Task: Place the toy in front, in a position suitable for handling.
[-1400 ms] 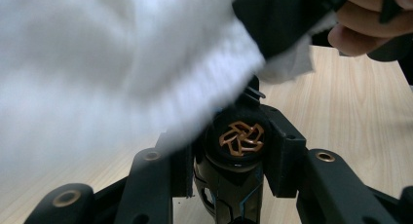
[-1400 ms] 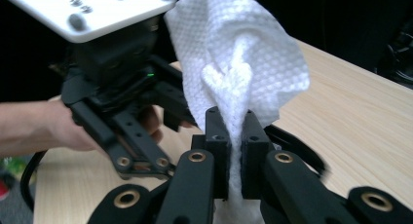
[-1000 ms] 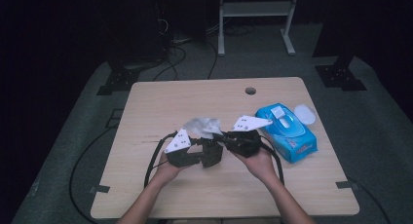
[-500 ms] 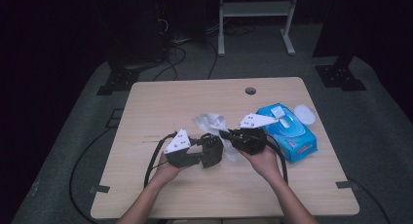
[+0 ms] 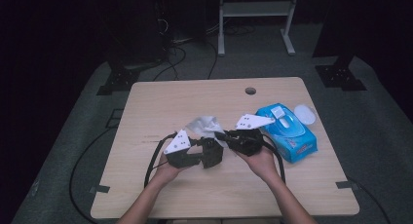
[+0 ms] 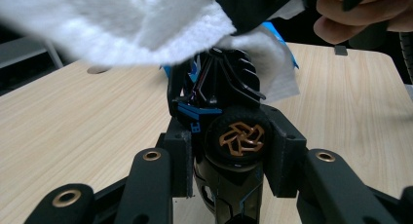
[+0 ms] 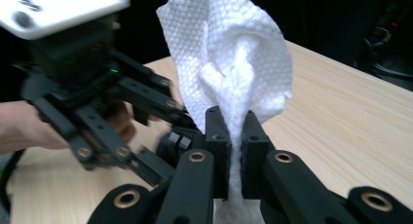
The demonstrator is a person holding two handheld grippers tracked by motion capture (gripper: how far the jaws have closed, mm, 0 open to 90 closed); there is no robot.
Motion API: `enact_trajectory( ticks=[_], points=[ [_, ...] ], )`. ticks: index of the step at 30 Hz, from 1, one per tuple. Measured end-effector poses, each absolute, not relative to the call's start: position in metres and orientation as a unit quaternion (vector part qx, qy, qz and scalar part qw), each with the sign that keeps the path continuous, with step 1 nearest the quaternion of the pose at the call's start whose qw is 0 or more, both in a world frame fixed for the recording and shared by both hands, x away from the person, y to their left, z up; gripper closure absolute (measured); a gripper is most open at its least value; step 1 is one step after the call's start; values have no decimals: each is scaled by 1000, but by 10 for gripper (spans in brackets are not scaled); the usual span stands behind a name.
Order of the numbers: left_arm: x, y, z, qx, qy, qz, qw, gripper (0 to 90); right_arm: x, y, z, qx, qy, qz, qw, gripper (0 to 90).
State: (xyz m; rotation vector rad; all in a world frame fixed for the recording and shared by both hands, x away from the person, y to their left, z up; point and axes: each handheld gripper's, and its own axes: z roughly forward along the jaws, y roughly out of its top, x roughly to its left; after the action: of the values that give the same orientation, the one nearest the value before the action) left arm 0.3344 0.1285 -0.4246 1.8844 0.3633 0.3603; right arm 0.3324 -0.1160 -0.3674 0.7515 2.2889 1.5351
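Dim studio, wooden table [image 5: 160, 107] | left gripper [image 5: 210, 151] clamps a black toy car [image 6: 233, 131], apparently upright | right gripper [image 7: 233, 136] pinches a white wipe [image 7: 234, 63] against its top | risk: hard rubbing twists car loose; thin wipe slips or tears

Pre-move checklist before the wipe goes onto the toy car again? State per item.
1. Right gripper shut on the white wipe: ok, the cloth is pinched between its jaws.
2. Left gripper shut on the black toy car: ok.
3. Wipe touching the car: ok, it drapes over the car's top in the left gripper view.
4. Wipe pack out of the way: ok, it lies to the right on the table.
5. Pack lid closed: cannot tell.
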Motion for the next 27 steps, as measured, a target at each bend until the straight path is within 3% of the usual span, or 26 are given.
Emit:
enact_trajectory(
  ticks=[16,27],
  points=[
    [334,129,-425,798,154,153,563,610,337,-136,-385,301,786,523,131,851],
    [333,126,-424,800,148,159,559,611,323,-105,-364,242,798,537,127,851]
  ],
)
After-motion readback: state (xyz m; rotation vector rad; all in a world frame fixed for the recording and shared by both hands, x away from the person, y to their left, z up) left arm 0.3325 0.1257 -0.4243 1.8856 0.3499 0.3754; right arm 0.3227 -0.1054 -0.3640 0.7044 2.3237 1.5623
